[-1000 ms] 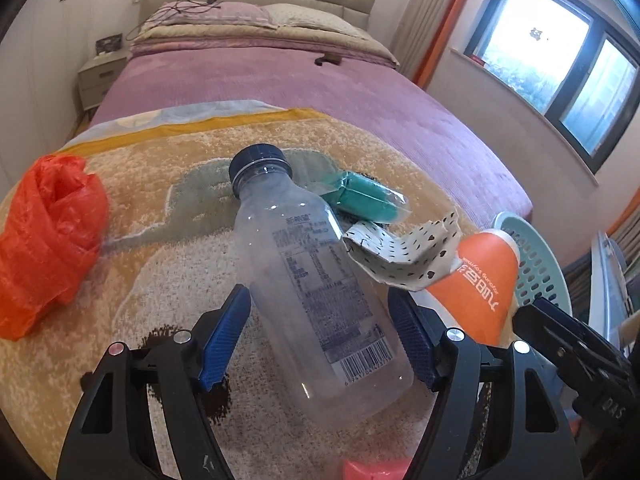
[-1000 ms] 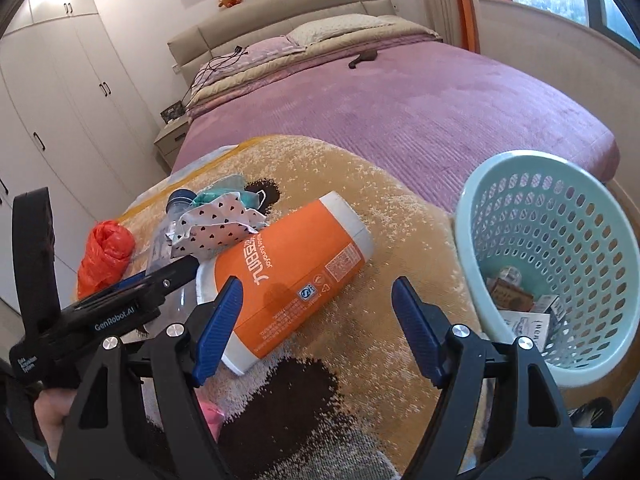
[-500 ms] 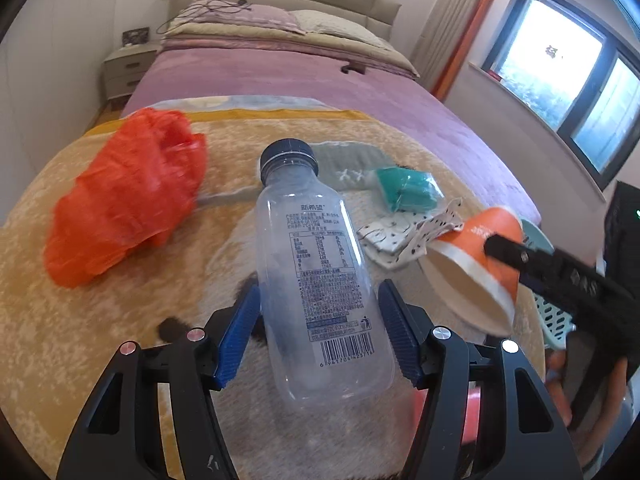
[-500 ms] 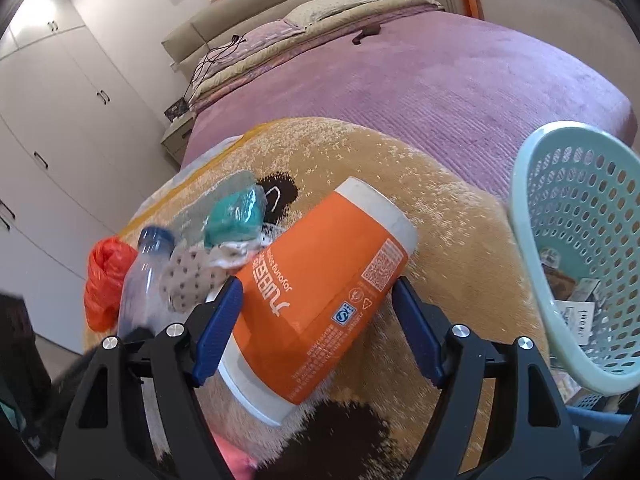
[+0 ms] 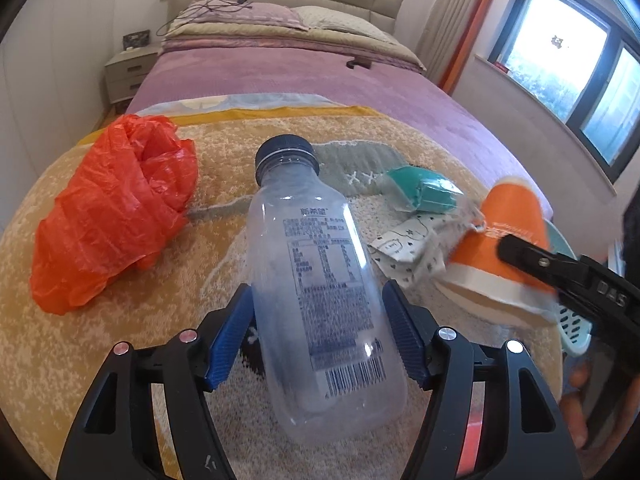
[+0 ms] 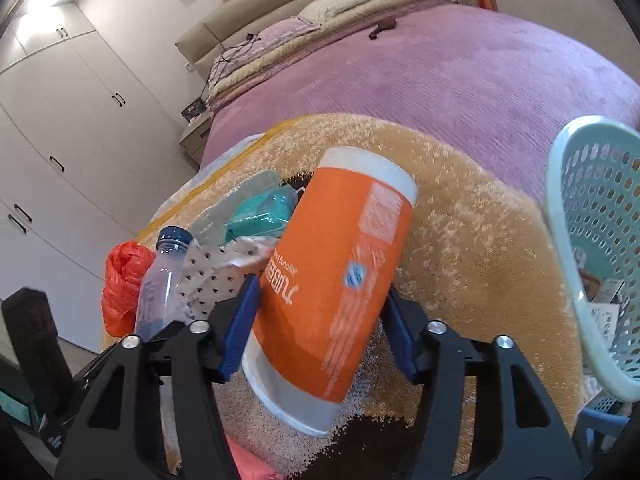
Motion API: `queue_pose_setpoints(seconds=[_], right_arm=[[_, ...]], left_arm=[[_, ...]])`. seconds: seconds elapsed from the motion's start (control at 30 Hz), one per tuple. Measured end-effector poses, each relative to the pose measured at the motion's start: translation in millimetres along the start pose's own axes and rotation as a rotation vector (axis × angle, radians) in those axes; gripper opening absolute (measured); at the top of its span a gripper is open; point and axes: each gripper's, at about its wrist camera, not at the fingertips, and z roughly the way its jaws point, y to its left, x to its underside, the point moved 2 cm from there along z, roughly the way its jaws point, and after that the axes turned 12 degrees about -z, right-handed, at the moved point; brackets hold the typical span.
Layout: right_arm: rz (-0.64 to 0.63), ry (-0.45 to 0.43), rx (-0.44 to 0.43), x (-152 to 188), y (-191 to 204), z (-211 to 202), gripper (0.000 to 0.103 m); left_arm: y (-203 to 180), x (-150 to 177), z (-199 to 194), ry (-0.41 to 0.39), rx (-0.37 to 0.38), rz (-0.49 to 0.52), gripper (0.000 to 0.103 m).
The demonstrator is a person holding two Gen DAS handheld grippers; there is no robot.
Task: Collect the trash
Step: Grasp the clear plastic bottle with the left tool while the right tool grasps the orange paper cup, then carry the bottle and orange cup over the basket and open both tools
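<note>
My left gripper (image 5: 316,332) is shut on a clear plastic bottle (image 5: 316,292) with a dark cap, held with the cap pointing away over the tan blanket (image 5: 120,360). My right gripper (image 6: 320,324) is shut on an orange paper cup (image 6: 336,276), tilted, its white rim toward me. The cup (image 5: 500,236) and right gripper also show at the right of the left wrist view. An orange plastic bag (image 5: 112,208), a teal packet (image 5: 424,192) and a spotted white wrapper (image 5: 412,252) lie on the blanket.
A pale green perforated basket (image 6: 592,248) holding some trash stands at the right, beside the bed. The purple bed (image 6: 440,68) stretches beyond the blanket to pillows and a headboard. White wardrobes (image 6: 60,140) and a nightstand stand at the left. A window (image 5: 580,76) is at the right.
Both grippers have closed on their items: the left on the bottle, the right on the orange cup. Both items have tilted up off the blanket, and the basket has shifted right in the right wrist view.
</note>
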Motion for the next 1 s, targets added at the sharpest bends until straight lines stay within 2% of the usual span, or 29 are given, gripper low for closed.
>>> queue_pose_setpoints(seconds=[0.13,0.33,0.53,0.73,1.0], right_arm=[[-0.044,-0.035,0.03,-2.9,3.5,-15.2,0.039],[-0.069,-0.095,0.067,-7.8,-0.1,-42.4,0.039],[-0.072,-0.156,0.106,-12.5,-11.0,-72.6,0.039],[-0.037,-0.193,0.128,-13.2,-34.8,-97.4,0.039],[0.031,-0.229,0.159,-10.2,-74.2,-123.5,0.039]], left_arm=[[1.0,2.4,-7.3,-0.034,0.019,-0.008,0.061],[-4.0,-0.3,-28.6,-0.097,0.077,-0.022,0.059],[-32.7,-4.9,-55.8,-0.168,0.144,0.022,0.057],[-65.6,-5.0,-67.2,-0.202,0.182,0.084,0.052],[-98.6,-4.9,-70.8,-0.183,0.236,0.147,0.045]])
